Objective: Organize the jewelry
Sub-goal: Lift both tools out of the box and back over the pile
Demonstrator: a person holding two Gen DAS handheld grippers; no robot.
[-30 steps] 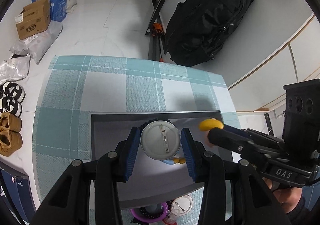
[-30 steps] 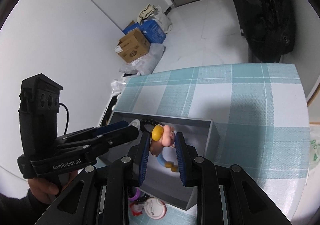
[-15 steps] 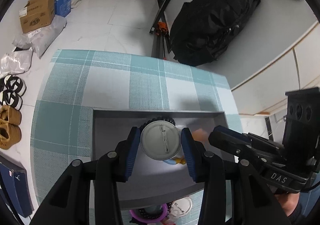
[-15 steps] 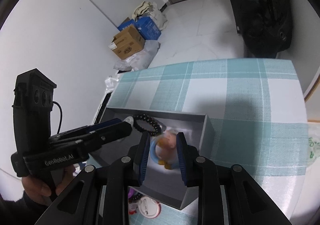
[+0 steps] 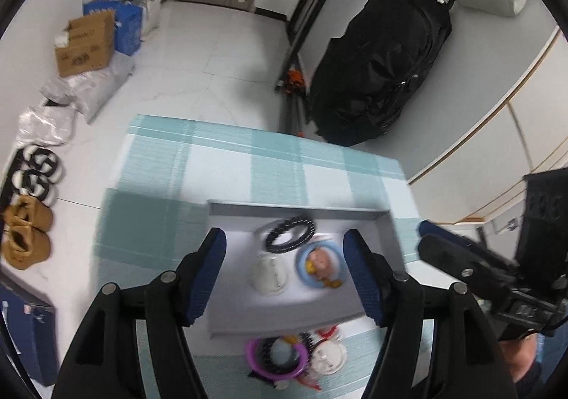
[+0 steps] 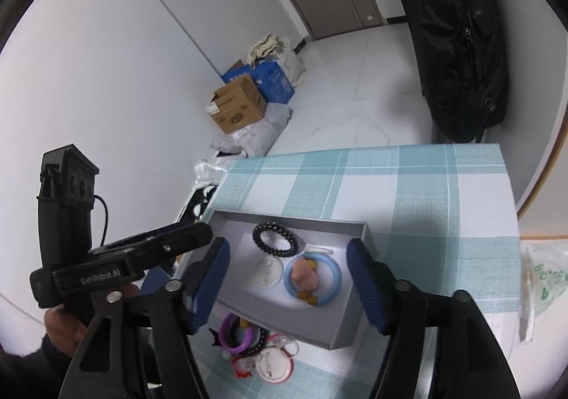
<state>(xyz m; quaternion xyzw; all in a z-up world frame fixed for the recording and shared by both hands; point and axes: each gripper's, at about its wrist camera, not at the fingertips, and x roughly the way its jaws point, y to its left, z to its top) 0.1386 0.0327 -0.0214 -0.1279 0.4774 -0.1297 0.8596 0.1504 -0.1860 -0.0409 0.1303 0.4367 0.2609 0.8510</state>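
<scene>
Hovering above a grey tray (image 5: 298,210) on a teal-checked tablecloth (image 6: 408,186), the left gripper (image 5: 284,278) and the right gripper (image 6: 287,283) both stand spread wide, their blue-padded fingers (image 6: 213,278) gripping and touching nothing. Inside the tray lie a black beaded bracelet (image 6: 275,236) at the far wall, its oval long axis running along that wall, a white round badge (image 6: 266,273) just nearer, and a blue ring with a pink figure (image 6: 311,276) beside the badge, the figure's length pointing from the far wall toward the near one. Just outside the tray's near wall sits a heap with a purple bangle (image 5: 275,356) and another white badge (image 5: 328,356).
</scene>
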